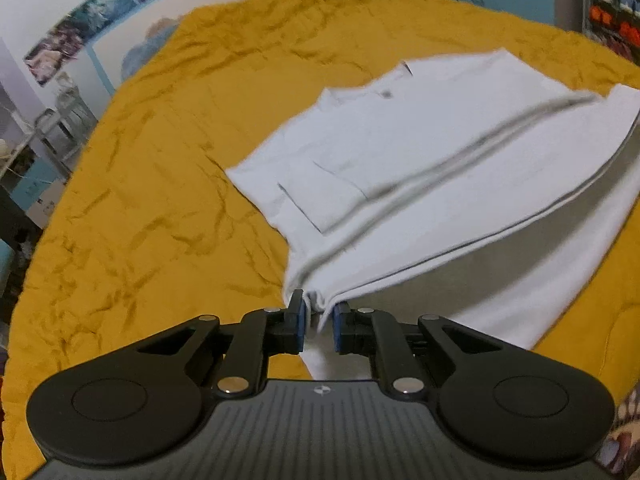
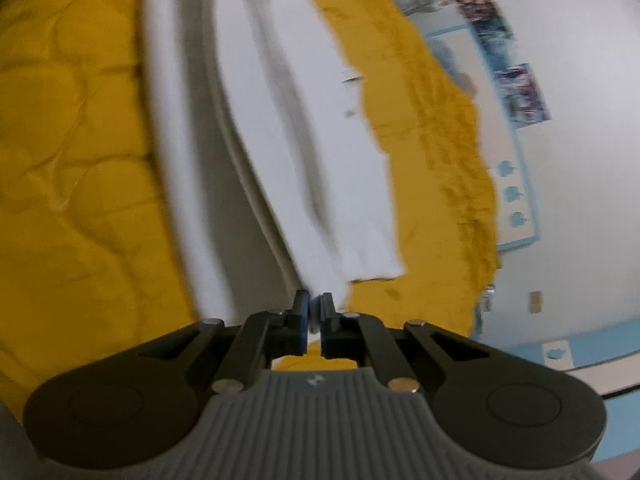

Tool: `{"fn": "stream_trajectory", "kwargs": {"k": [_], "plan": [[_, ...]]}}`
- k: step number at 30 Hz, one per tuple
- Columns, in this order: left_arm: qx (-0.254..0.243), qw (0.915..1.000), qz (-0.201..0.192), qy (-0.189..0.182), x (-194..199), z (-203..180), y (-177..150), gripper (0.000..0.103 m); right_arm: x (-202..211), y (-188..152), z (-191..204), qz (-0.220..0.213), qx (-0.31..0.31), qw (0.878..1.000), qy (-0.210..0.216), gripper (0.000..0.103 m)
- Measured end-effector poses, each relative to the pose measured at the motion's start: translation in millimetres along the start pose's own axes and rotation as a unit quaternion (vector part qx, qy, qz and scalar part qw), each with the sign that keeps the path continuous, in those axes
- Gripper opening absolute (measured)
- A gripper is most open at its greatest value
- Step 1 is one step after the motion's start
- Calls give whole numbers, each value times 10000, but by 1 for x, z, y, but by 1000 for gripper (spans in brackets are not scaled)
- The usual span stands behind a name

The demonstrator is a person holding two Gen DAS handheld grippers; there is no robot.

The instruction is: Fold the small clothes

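The white shirt (image 1: 420, 152) lies on the yellow blanket (image 1: 140, 184). The left gripper (image 1: 319, 314) and right gripper (image 2: 315, 312) each pinch a corner, lifting one edge. It looks mid-fold, though blurry. Next, lay that edge over evenly.

Shirt (image 1: 420, 152) on quilt (image 1: 160, 200), near edge lifted, wall posters (image 1: 60, 44) behind
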State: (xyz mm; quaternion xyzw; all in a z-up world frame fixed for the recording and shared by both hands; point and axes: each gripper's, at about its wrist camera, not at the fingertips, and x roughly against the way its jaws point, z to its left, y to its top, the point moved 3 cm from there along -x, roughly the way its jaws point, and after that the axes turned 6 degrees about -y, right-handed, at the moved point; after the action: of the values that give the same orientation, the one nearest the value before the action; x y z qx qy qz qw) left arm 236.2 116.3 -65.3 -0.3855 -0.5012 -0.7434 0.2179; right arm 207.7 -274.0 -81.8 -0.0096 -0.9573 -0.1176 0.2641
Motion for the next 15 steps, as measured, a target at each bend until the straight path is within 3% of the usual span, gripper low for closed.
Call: {"fn": "stream_trajectory", "kwargs": {"k": [8,15], "plan": [[495,9956,-776,190,32,20,43,11,6,24,-87,-203,-829,9905,-1077,0],[1053,9872,-1179,216,31,54,92,11,-27,46,-147,-239,-1360,9781,-1557,0]]}}
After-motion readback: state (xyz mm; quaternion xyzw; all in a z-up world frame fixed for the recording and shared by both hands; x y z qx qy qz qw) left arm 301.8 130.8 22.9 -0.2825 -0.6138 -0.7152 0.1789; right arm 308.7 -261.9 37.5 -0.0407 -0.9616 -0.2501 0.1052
